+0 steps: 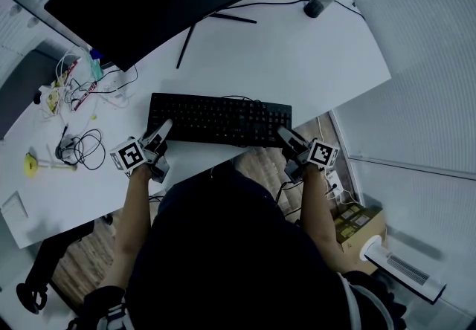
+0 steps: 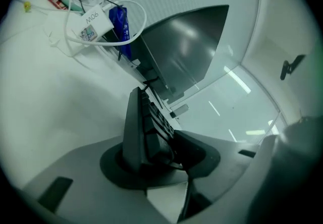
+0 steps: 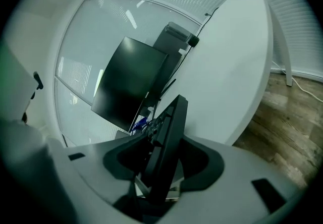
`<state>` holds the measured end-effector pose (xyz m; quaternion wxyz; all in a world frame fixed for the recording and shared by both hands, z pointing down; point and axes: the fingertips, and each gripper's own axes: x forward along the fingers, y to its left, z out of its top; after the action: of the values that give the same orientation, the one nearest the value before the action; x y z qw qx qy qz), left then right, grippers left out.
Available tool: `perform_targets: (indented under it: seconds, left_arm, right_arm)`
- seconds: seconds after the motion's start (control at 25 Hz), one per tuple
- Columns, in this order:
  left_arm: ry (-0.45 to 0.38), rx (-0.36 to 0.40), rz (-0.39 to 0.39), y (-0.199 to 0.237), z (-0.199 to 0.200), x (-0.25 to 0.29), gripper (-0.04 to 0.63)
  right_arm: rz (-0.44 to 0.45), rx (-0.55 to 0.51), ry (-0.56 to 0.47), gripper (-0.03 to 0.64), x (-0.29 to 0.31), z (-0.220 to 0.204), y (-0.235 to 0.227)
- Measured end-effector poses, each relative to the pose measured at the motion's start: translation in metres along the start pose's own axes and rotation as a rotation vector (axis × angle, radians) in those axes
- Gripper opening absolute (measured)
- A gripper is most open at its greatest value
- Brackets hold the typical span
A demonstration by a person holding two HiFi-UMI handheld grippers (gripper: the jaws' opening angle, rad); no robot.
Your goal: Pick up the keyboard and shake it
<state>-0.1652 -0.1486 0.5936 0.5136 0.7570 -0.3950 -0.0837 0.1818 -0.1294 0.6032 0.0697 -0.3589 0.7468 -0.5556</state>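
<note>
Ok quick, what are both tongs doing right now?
Left tongs: around the keyboard's left end; can't tell if they're squeezing.
Right tongs: closed on the keyboard's right end.

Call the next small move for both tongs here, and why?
Probably raise both tongs together, keeping the keyboard level. The left tongs clamp its left end and the right tongs its right end, each gripper view showing an end between the jaws. It sits low at the desk's front edge; whether it touches, I can't tell.

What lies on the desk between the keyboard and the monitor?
In the head view, a thin black stand leg on mostly bare white desk.
</note>
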Motion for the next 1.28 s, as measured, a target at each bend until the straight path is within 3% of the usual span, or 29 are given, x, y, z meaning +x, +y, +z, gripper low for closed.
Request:
perform_targets:
  seconds: [0.12, 0.28, 0.64, 0.8, 1.08, 1.28]
  left_arm:
    - [0.001, 0.034, 0.022, 0.002, 0.001, 0.002, 0.179]
    - [-0.014, 0.058, 0.075, 0.007, 0.005, 0.003, 0.202]
    - [0.002, 0.104, 0.231, 0.022, 0.006, 0.003, 0.276]
    - [0.078, 0.224, 0.356, 0.034, 0.002, -0.001, 0.331]
    - [0.111, 0.315, 0.426, 0.039, 0.001, -0.002, 0.336]
    - [0.215, 0.531, 0.494, 0.037, 0.001, 0.002, 0.345]
  right_arm:
    - [0.025, 0.025, -0.011, 0.207, 0.005, -0.001, 0.005]
    - [-0.031, 0.045, -0.013, 0.209, 0.004, -0.003, -0.004]
    - [-0.066, 0.098, -0.019, 0.209, 0.007, -0.003, -0.010]
    - [-0.103, 0.050, 0.016, 0.207, 0.009, -0.005, -0.010]
    - [-0.162, -0.039, 0.041, 0.217, 0.014, -0.003, -0.010]
    - [-0.260, -0.176, 0.067, 0.249, 0.022, 0.002, -0.013]
